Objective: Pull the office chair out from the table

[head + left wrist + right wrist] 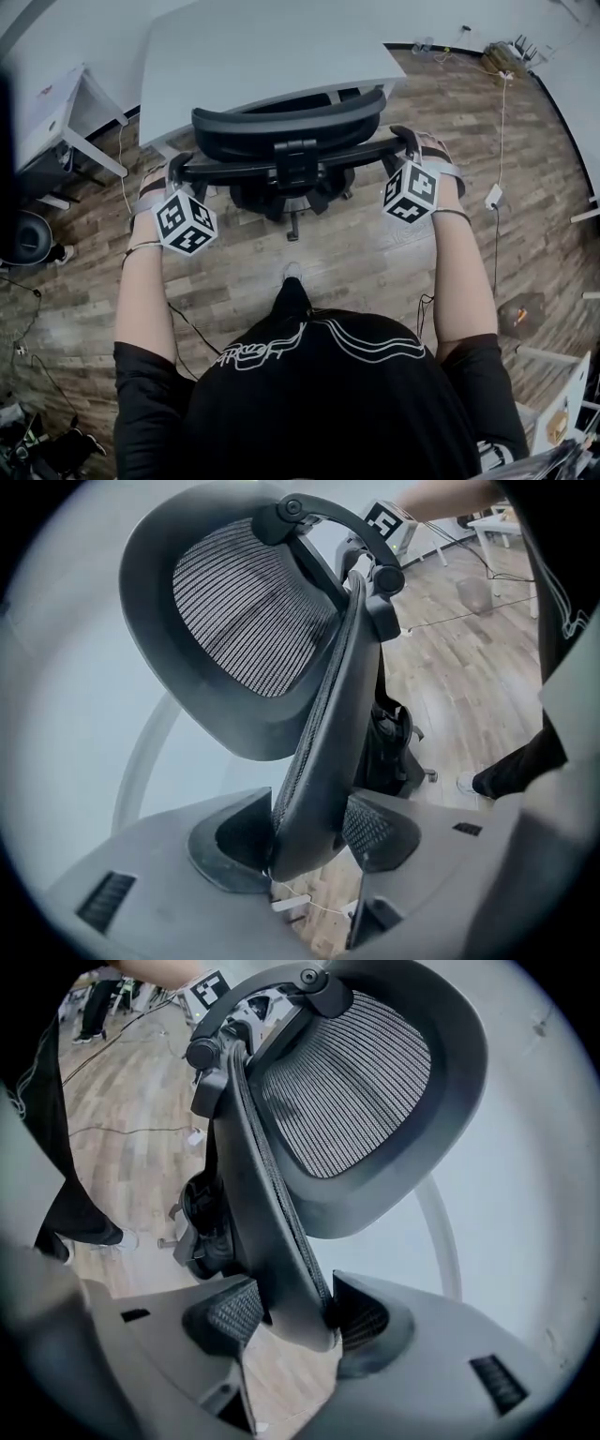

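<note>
A black mesh office chair (pixel 291 131) stands at the white table (pixel 262 47), its seat partly under the tabletop. My left gripper (pixel 178 169) clamps the left edge of the backrest and my right gripper (pixel 412 142) clamps the right edge. In the left gripper view the backrest rim (pixel 328 742) sits between the pads of the left gripper (pixel 309 841), with the headrest (pixel 244 621) above. The right gripper view mirrors this: the rim (pixel 267 1204) is pinched in the right gripper (pixel 298 1321) below the headrest (pixel 356 1082).
A second white desk (pixel 56 103) stands at the left and another tabletop (pixel 577 75) at the far right. Cables and a power strip (pixel 492 195) lie on the wooden floor. The person's shoe (pixel 292 272) is just behind the chair base.
</note>
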A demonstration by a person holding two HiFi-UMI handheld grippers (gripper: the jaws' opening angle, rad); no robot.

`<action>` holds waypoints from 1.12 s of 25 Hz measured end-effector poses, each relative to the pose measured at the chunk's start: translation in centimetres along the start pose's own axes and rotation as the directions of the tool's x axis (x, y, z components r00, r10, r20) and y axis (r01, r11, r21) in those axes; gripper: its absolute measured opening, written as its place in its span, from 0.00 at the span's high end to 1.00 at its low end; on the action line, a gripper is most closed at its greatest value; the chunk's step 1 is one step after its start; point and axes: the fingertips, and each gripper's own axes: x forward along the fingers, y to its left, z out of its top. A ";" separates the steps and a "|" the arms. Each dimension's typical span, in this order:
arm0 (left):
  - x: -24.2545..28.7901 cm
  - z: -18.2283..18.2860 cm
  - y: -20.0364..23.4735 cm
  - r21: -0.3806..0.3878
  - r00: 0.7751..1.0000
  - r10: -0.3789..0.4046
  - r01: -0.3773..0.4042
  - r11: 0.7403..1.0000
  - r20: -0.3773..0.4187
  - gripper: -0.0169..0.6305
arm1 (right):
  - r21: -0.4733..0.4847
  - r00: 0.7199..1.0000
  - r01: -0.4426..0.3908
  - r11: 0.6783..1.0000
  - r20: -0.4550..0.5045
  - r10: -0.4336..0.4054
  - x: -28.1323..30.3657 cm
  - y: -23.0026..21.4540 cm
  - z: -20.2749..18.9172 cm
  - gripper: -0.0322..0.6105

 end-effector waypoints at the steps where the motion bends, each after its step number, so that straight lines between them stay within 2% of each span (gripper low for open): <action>1: -0.1 0.0 0.0 -0.006 1.000 0.004 -0.004 1.000 -0.005 0.66 | -0.001 1.000 0.001 1.000 0.003 -0.001 -0.1 0.0 0.0 0.58; 16: -2.5 0.1 0.4 -0.046 0.999 0.030 -0.032 0.998 -0.031 0.66 | -0.007 1.000 -0.012 1.000 0.012 0.012 -2.1 -0.7 0.6 0.58; 23: -6.5 -0.5 -5.0 -0.046 0.997 0.063 -0.066 0.997 -0.054 0.66 | -0.009 0.999 0.018 1.000 0.028 -0.018 -6.3 3.9 -1.0 0.58; 28: -9.0 -0.6 -7.1 -0.050 0.995 0.081 -0.084 0.995 -0.065 0.66 | -0.012 1.000 0.011 1.000 0.029 -0.011 -8.8 5.7 -1.7 0.58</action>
